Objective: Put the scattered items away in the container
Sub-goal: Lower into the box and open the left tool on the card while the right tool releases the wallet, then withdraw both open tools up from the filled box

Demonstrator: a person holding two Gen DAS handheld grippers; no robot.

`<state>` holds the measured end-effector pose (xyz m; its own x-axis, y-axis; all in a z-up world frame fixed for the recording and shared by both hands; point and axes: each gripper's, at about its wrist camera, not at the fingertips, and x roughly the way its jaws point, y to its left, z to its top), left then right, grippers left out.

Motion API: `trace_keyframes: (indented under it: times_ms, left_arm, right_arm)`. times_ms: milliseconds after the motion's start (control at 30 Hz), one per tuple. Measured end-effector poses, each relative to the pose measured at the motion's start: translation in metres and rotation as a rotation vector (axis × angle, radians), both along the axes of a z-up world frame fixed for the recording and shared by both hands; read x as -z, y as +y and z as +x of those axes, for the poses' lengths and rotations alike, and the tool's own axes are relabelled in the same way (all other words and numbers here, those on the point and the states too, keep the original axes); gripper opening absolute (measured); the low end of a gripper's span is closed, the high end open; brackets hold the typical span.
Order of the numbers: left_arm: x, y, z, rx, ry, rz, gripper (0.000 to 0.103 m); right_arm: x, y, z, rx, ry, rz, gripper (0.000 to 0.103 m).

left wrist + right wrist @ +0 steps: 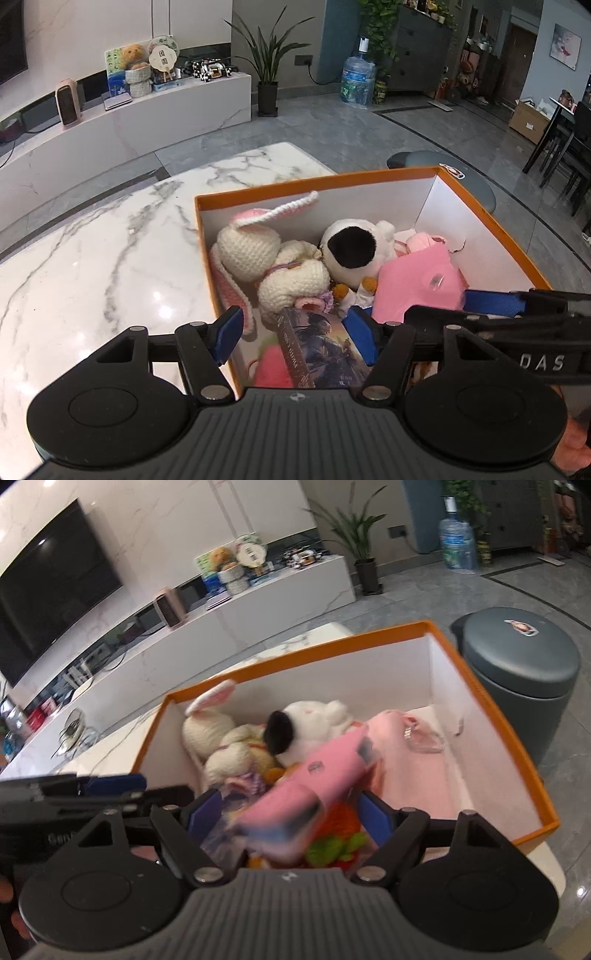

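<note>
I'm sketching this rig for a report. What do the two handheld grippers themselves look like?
Both look alike. The left gripper and the right gripper each have a black ribbed body, two round black discs at the sides, black linkage arms with silver pivot pins, and blue pads on the fingers. Pale lettering marks the side of the right gripper in the left wrist view. No cables or sleeves show.

White letters "DAS" stand on the black body of the right claw point(491, 306), seen at the right edge of the left wrist view. The book point(317, 347) in the orange box point(491, 218) carries spine and cover lettering too small to read.
</note>
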<state>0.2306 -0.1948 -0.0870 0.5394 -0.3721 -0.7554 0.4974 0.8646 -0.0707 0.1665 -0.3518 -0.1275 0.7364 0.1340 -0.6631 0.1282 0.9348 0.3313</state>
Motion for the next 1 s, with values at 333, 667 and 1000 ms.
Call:
trace_keyframes:
  times_ms: [333, 667, 1000]
  left_arm:
    - [-0.007, -0.002, -0.008, -0.005, -0.002, -0.007, 0.074]
    - [-0.038, 0.006, -0.038, -0.014, -0.061, -0.037, 0.074]
    - [-0.076, 0.012, -0.087, -0.002, -0.201, -0.048, 0.077]
  right_arm:
    - [-0.010, 0.006, -0.013, 0.018, 0.020, -0.038, 0.082]
    - [-0.039, 0.014, -0.039, 0.027, -0.020, -0.083, 0.082]
    - [-0.074, 0.024, -0.083, 0.069, -0.079, -0.136, 0.082]
